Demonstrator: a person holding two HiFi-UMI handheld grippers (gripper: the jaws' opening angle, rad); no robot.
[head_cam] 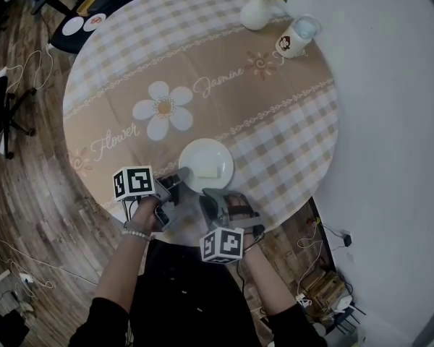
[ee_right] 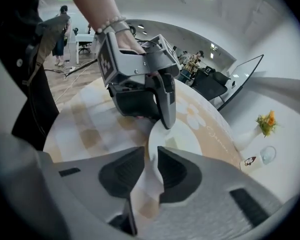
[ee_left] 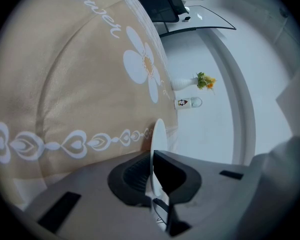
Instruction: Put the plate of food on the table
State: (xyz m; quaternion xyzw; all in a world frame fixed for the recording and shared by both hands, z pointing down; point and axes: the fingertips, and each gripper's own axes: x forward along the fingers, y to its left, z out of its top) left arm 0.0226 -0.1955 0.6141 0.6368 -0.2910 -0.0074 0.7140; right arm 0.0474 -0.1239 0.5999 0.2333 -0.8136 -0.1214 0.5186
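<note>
The plate (head_cam: 207, 157) lies flat on the table (head_cam: 275, 121), near its front edge, with pale food (head_cam: 208, 169) on it. The left claw (head_cam: 179, 176) is clamped on the plate's near-left rim. The right claw (ee_right: 151, 156) stands partly open and empty, just short of the near rim.

Wide bare desk (head_cam: 116, 85) beyond the plate (head_cam: 206, 165), only vase (head_cam: 256, 11) and mug (head_cam: 293, 42) by its far edge.

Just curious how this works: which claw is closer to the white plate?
Left. The left claw is clamped on the rim of the plate; the right claw is open at its near edge.
</note>
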